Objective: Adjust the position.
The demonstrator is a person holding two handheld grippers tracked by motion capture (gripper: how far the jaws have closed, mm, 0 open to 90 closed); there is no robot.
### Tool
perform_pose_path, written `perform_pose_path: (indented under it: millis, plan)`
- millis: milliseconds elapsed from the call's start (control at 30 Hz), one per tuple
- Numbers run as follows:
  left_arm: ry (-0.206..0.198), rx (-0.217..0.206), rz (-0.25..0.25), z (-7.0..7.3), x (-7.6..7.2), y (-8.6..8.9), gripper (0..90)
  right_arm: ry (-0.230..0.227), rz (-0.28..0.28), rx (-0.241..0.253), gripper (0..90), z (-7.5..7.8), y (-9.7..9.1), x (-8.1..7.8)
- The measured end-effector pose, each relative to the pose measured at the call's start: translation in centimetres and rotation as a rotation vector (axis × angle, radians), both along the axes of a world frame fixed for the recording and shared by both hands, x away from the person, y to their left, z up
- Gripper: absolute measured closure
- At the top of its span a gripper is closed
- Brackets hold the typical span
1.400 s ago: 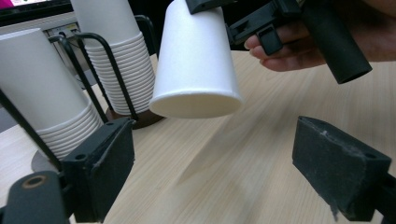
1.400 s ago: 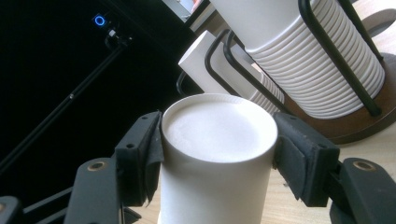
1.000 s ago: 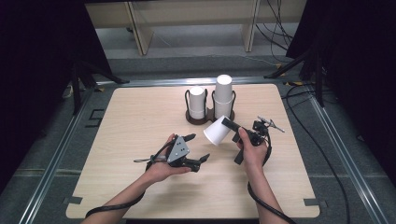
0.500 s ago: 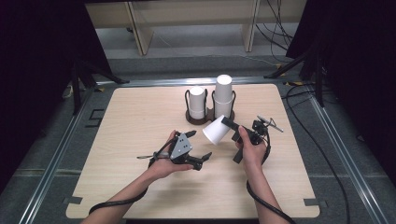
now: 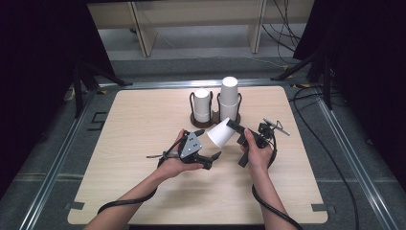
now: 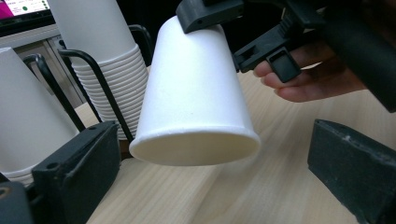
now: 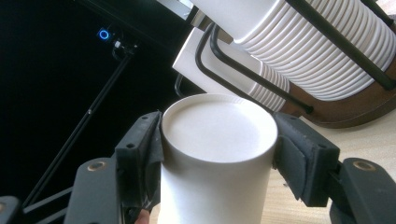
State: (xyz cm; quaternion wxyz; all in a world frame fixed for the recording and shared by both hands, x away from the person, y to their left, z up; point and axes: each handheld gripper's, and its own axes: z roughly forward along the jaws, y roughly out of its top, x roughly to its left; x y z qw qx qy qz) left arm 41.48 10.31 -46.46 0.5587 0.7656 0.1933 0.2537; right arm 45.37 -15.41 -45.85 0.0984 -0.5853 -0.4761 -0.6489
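Observation:
A white paper cup (image 5: 219, 133) hangs tilted over the table, mouth toward the left gripper. My right gripper (image 5: 235, 133) is shut on the cup's closed end; in the right gripper view the pads (image 7: 152, 154) press both sides of the cup (image 7: 217, 186). My left gripper (image 5: 209, 143) lies in the left hand just left of the cup. Its jaws have just been opening and stand wide. In the left gripper view the cup's rim (image 6: 196, 151) sits in the gap of the left gripper (image 6: 215, 135), touching neither pad (image 6: 79, 168).
A dark wire cup holder (image 5: 194, 117) stands at the table's back middle with two stacks of white cups, the short stack (image 5: 202, 104) and the taller stack (image 5: 229, 98). It is just behind the held cup. Cables trail off the right side of the table (image 5: 143, 191).
The left gripper's jaws have spread wider apart beside the cup's mouth. The right hand and the cup have stayed where they were.

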Motion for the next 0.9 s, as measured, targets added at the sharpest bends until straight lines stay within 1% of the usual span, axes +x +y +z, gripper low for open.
perform_pose_path:
  millis: [33, 67, 100, 133, 233, 300, 333, 400, 500, 567, 633, 667, 700, 733, 800, 833, 867, 900]
  plan:
    - [0.003, 0.0, 0.002, -0.1, 0.1, -0.1, 2.2, 0.0, -0.001, 0.002, 36.3, 0.0, 0.0, 0.0]
    - [0.002, -0.002, 0.003, -0.1, 0.2, -0.1, 2.2, 0.016, 0.002, 0.021, 36.3, 0.1, 0.1, 0.0]
    - [0.004, -0.003, 0.005, -0.2, 0.3, -0.2, 2.1, 0.009, -0.001, 0.018, 36.3, 0.0, 0.0, 0.0]
    - [0.004, -0.003, 0.005, -0.2, 0.3, -0.2, 2.0, -0.005, -0.002, -0.007, 36.3, -0.1, -0.1, 0.1]
    - [0.006, 0.0, 0.007, -0.4, 0.6, -0.2, 1.9, 0.002, -0.002, -0.007, 36.3, 0.0, -0.2, 0.1]
    - [0.007, 0.003, 0.01, -0.6, 0.8, -0.2, 1.7, 0.006, 0.0, 0.002, 36.4, 0.1, -0.1, 0.2]
    - [0.01, 0.003, 0.008, -0.7, 1.0, -0.3, 1.7, 0.019, 0.0, 0.028, 36.3, 0.2, -0.1, 0.1]
    - [0.01, 0.006, 0.009, -0.8, 1.1, -0.3, 1.6, 0.017, 0.001, 0.025, 36.4, 0.2, -0.1, 0.1]
    - [0.01, 0.005, 0.008, -1.0, 1.3, -0.5, 1.4, 0.001, 0.002, 0.007, 36.4, 0.2, -0.1, 0.2]
    - [0.013, 0.011, 0.008, -1.0, 1.4, -0.5, 1.3, -0.002, 0.01, 0.012, 36.4, 0.2, -0.1, 0.2]
    - [0.016, 0.011, 0.009, -1.1, 1.6, -0.5, 1.4, 0.0, 0.004, 0.008, 36.3, 0.2, -0.1, 0.2]
    - [0.017, 0.003, 0.012, -1.2, 1.8, -0.6, 1.5, 0.004, 0.002, 0.014, 36.4, 0.2, 0.0, 0.2]
    - [0.02, 0.007, 0.011, -1.2, 1.8, -0.6, 1.7, 0.002, 0.003, 0.009, 36.4, 0.2, 0.1, 0.2]
    - [0.025, 0.007, 0.011, -1.2, 1.9, -0.6, 2.0, 0.014, 0.004, 0.027, 36.4, 0.2, 0.2, 0.2]
    - [0.03, 0.003, 0.013, -1.3, 2.0, -0.7, 2.3, 0.011, 0.005, 0.025, 36.4, 0.1, 0.2, 0.2]
    - [0.029, 0.004, 0.013, -1.3, 2.0, -0.7, 2.5, 0.008, 0.009, 0.01, 36.4, 0.1, 0.1, 0.2]
    - [0.032, 0.001, 0.016, -1.3, 2.1, -0.7, 2.7, 0.03, 0.007, 0.034, 36.4, 0.1, 0.2, 0.2]
    - [0.033, 0.004, 0.016, -1.3, 2.2, -0.7, 2.9, 0.001, 0.001, 0.021, 36.4, -0.1, 0.2, 0.3]
